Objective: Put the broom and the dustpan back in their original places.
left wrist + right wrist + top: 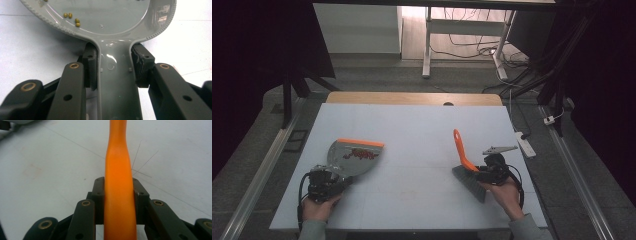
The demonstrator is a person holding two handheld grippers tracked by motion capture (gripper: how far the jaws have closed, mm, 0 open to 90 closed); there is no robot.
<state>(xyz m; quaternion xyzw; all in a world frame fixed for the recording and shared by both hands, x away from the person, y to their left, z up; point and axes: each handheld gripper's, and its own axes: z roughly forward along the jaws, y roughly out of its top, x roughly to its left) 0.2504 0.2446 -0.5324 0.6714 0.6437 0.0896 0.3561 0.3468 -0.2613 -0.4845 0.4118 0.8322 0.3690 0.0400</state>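
A grey dustpan (346, 162) with an orange lip lies on the left of the white table (412, 130), with a small red heap in it. My left gripper (324, 182) is shut on its grey handle (116, 82), one pad on each side. A few yellow-green beads (71, 18) rest in the pan (112, 15). On the right, a brush with an orange handle (460, 147) and grey bristles (469, 182) stands tilted on the table. My right gripper (488, 172) is shut on that handle (119, 195), which runs up between the jaws.
The table's front edge is just behind both hands, and a wooden strip (412, 98) runs along its far edge. A power strip (525, 144) and cables lie on the floor at the right. Bare tabletop lies between dustpan and brush.
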